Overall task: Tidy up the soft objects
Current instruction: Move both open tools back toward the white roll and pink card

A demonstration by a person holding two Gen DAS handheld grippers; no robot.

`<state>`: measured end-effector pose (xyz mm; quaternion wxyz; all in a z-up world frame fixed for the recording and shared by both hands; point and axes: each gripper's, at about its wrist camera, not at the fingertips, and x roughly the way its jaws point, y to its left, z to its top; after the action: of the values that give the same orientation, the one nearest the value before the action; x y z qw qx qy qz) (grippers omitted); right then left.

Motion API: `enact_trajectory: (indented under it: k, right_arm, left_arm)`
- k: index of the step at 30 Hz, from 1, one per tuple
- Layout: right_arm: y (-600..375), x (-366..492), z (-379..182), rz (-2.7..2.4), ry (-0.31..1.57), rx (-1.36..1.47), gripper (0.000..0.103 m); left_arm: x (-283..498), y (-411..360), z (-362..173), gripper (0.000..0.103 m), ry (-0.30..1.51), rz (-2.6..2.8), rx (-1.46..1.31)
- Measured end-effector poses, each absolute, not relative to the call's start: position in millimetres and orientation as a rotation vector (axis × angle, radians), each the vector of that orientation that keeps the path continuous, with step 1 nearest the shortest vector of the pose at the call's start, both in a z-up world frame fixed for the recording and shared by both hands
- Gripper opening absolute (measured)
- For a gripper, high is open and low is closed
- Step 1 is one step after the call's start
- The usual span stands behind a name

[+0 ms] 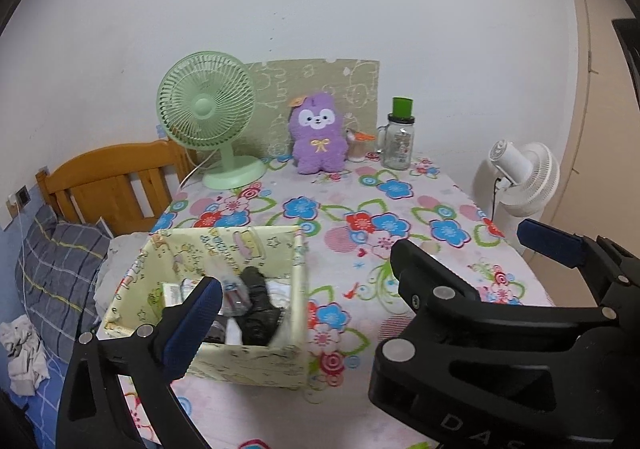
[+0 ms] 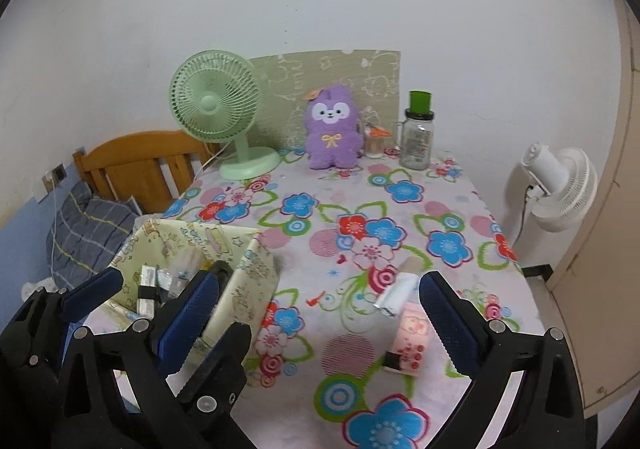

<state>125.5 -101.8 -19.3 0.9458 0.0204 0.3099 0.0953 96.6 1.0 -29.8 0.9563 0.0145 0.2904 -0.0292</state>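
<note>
With both grippers spread empty, I saw the tube (image 2: 394,291) and pink pack (image 2: 408,341) lying just inside my right gripper (image 2: 316,313), long axes toward twelve, the box (image 2: 248,289) at nine.

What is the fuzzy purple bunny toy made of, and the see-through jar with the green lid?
The purple bunny toy looks like soft plush fabric: fuzzy, matte pile. The clear jar seems glass, shiny and see-through with a handle, though it may be plastic; its green lid looks like smooth plastic.
</note>
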Motion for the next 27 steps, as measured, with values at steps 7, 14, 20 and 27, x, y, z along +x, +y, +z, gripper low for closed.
enact_trajectory:
  k: [7,14,20,27]
  right_arm:
    - [-129,112,-19,0.158,0.621,0.035,0.103]
    - [-159,103,-22,0.125,0.614,0.067,0.103]
    - [-178,104,-26,0.117,0.616,0.067,0.103]
    - [-195,105,-32,0.103,0.628,0.058,0.103]
  left_arm:
    - [93,-21,-33,0.103,0.603,-0.092,0.015]
    - [86,-40,-31,0.103,0.576,-0.101,0.050]
    - [87,-58,-35,0.103,0.575,-0.113,0.078]
    - [94,-76,-41,0.103,0.576,-0.141,0.103]
